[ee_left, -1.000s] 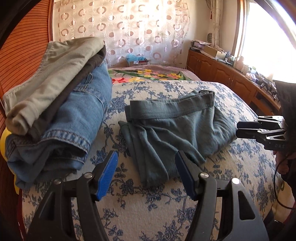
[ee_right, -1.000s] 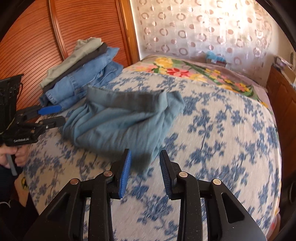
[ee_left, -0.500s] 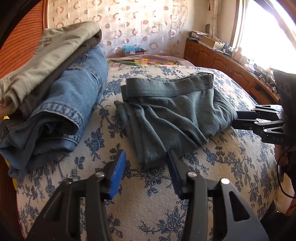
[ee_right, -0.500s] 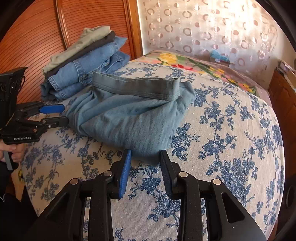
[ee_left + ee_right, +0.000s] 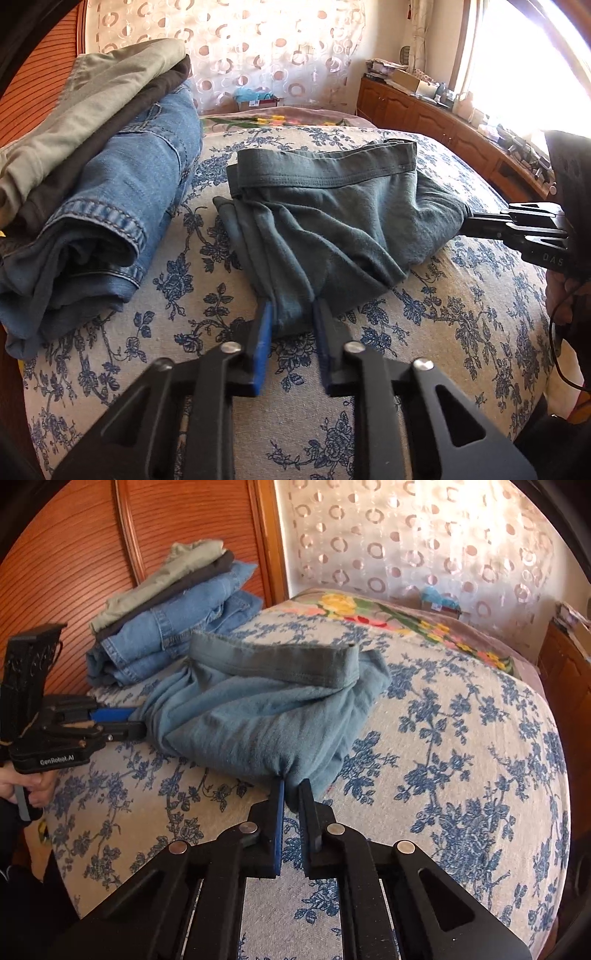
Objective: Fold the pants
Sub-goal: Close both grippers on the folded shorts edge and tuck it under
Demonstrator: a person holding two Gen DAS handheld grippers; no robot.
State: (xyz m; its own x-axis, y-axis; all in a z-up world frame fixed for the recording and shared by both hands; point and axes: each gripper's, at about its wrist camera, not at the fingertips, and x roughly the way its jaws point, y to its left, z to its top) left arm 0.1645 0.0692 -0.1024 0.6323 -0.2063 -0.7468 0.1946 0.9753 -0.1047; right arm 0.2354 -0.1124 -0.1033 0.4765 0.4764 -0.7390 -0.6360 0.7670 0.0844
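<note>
Teal pants (image 5: 332, 221) lay half-folded near the bed's (image 5: 461, 332) front edge, my left tool (image 5: 292, 314) and right tool (image 5: 291, 794) each pinching one corner.

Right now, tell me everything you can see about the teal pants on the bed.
The teal pants are soft, knit-looking fabric, loosely folded and rumpled on the floral bedspread, wide waistband on top at the far side. They lie beside a folded clothes stack. The left gripper and right gripper each pinch a near edge.

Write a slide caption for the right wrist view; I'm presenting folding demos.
Right gripper shut on the near corner of grey-green pants lying on a floral bedspread.
</note>
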